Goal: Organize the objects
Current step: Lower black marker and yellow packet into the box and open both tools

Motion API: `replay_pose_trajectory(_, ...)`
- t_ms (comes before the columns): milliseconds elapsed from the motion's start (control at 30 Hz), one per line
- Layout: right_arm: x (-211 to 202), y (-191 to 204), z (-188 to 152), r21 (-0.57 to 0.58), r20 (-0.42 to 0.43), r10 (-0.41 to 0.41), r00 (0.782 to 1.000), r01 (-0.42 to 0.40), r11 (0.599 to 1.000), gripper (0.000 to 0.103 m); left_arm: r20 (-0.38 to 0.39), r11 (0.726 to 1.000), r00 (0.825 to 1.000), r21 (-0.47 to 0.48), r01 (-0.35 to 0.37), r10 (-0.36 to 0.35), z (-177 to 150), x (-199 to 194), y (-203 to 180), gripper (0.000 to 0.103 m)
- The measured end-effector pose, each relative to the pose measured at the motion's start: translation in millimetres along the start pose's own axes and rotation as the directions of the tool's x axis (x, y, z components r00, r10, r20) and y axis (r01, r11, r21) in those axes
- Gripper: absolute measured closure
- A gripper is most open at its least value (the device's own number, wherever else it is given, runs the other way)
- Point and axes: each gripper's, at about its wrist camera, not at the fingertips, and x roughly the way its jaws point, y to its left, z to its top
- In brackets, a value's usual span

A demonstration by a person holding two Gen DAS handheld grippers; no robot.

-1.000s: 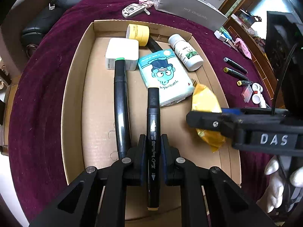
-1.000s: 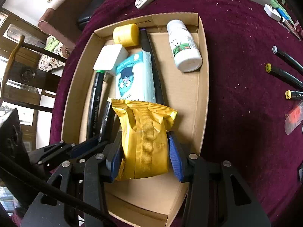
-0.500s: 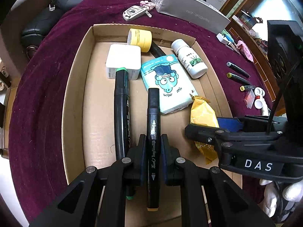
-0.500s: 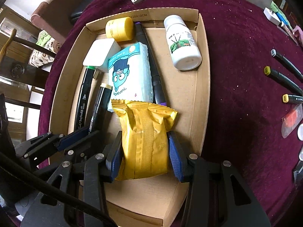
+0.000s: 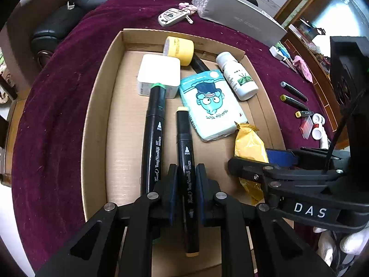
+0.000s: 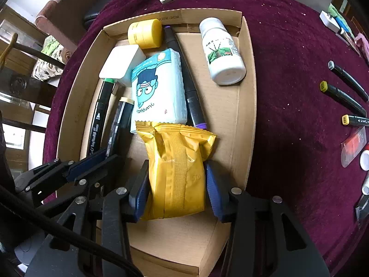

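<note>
Inside the open cardboard box (image 5: 99,106), a black marker with a beige cap (image 5: 184,138) lies between my left gripper's (image 5: 186,168) jaws. They are opening, with a thin gap beside the marker. A green-capped marker (image 5: 153,133) lies parallel on its left. My right gripper (image 6: 176,164) is shut on a yellow foil packet (image 6: 177,161), held low over the box's near end. The box also holds a cartoon tissue pack (image 5: 212,103), a white block (image 5: 159,73), a yellow jar (image 5: 180,47), a white bottle (image 6: 222,53) and a purple-ended marker (image 6: 189,87).
The box rests on a maroon cloth (image 6: 288,46). Three loose markers (image 6: 341,94) and small red and white items (image 6: 352,145) lie to its right. A car key (image 5: 171,17) and a long grey carton (image 5: 239,16) sit behind it. A black chair stands beyond.
The left pads, tight on the beige-capped marker before, now show a small gap. That marker has come in beside the green-capped one. The right gripper still grips the packet.
</note>
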Motion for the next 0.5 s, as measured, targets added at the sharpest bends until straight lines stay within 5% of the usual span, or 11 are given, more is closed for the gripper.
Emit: replay_pose_trajectory(500,1,2,2,-0.006,-0.014,-0.017,1.0,0.017,1.0,0.048,0.059,0.997,0.998,-0.073,0.034,-0.03,-2,-29,12,0.068)
